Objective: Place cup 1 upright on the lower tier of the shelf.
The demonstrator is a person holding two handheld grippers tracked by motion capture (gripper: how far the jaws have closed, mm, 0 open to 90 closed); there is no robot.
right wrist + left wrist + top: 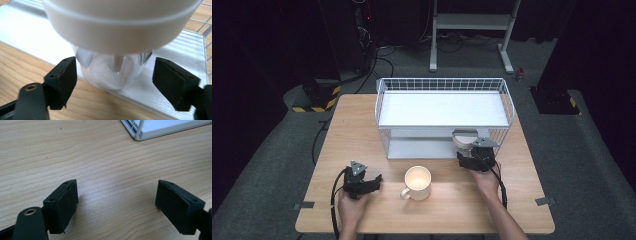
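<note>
The right gripper (468, 154), jaws apart, straddles the bottle (112, 72) at the rack (384, 131) front. It looks light, slippery; grip the clear body.

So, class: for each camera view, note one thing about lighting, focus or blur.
High view: table lit, surroundings dark, mug interior glaring. Left gripper view: wood grain sharp, soft sheen between the jaws. Right gripper view: white-lidded clear container looms close, blurred and washed out.
</note>
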